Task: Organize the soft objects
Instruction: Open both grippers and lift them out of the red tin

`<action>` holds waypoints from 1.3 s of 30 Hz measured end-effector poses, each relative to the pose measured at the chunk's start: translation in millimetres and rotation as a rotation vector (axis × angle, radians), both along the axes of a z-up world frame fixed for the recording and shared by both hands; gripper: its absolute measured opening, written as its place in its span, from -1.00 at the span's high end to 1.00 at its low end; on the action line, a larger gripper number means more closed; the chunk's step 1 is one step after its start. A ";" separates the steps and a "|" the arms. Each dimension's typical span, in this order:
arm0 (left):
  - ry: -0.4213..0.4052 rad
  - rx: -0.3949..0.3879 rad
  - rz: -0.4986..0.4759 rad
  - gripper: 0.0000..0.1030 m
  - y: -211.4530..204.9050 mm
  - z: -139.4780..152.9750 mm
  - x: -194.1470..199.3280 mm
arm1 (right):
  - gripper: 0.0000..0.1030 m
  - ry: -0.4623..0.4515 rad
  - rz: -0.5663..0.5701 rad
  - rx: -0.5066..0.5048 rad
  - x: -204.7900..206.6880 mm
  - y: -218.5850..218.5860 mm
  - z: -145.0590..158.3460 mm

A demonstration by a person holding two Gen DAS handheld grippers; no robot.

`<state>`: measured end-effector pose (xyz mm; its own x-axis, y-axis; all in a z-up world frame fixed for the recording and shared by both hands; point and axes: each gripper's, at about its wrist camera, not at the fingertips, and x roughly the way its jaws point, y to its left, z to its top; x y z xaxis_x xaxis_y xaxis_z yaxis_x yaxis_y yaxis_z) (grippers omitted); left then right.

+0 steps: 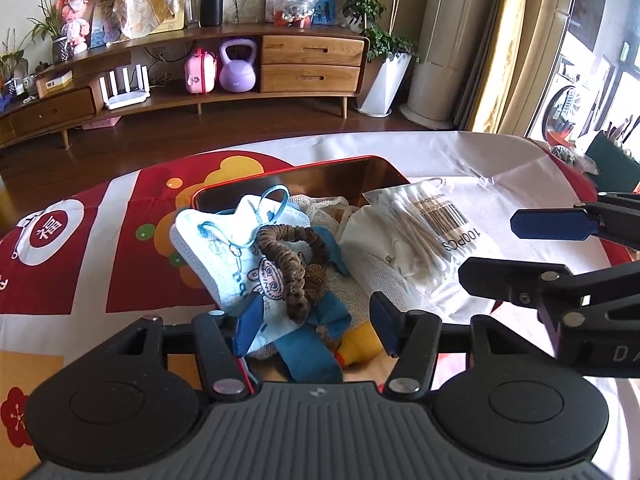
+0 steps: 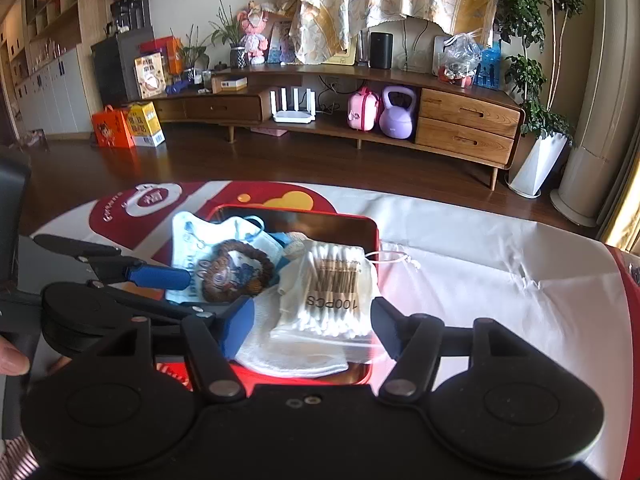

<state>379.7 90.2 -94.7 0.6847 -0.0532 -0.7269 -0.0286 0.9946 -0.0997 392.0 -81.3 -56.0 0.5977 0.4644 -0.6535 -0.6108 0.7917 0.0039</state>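
1. A living room: a wooden cabinet behind a counter with a red and white cloth.
2. A red tin holds a face mask, a brown hair tie and a bag of cotton swabs.
3. The left tool and the right tool hover over the tin, jaws apart, gripping nothing.

I see the red tin sitting open on the table, piled with soft things. At its nine o'clock side, a pale blue child's face mask drapes over the rim, ear loop curling up. A brown scrunchie lies on top of the mask. At three o'clock, a clear bag of cotton swabs rests tilted on a white cloth. At six o'clock I spot a blue ribbon and something yellow, half buried.
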 end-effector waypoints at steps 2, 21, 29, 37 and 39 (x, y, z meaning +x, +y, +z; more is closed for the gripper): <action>-0.006 -0.004 0.002 -0.19 1.1 4.2 -5.8 | -0.38 0.003 -0.001 0.014 -4.7 -1.7 4.5; -0.055 -0.011 -0.015 -0.45 -11.3 58.0 -82.2 | -0.79 -0.001 0.010 0.069 -78.8 -24.6 39.5; -0.079 -0.012 -0.026 -0.60 -16.0 74.2 -114.5 | -0.99 -0.006 0.002 0.109 -108.7 -39.4 50.6; -0.084 -0.044 -0.033 -0.69 -18.4 78.7 -143.3 | -0.99 0.006 0.000 0.121 -136.2 -48.3 49.0; -0.082 -0.068 -0.036 -0.70 -18.2 77.6 -149.8 | -0.99 0.011 0.001 0.122 -143.1 -49.5 47.3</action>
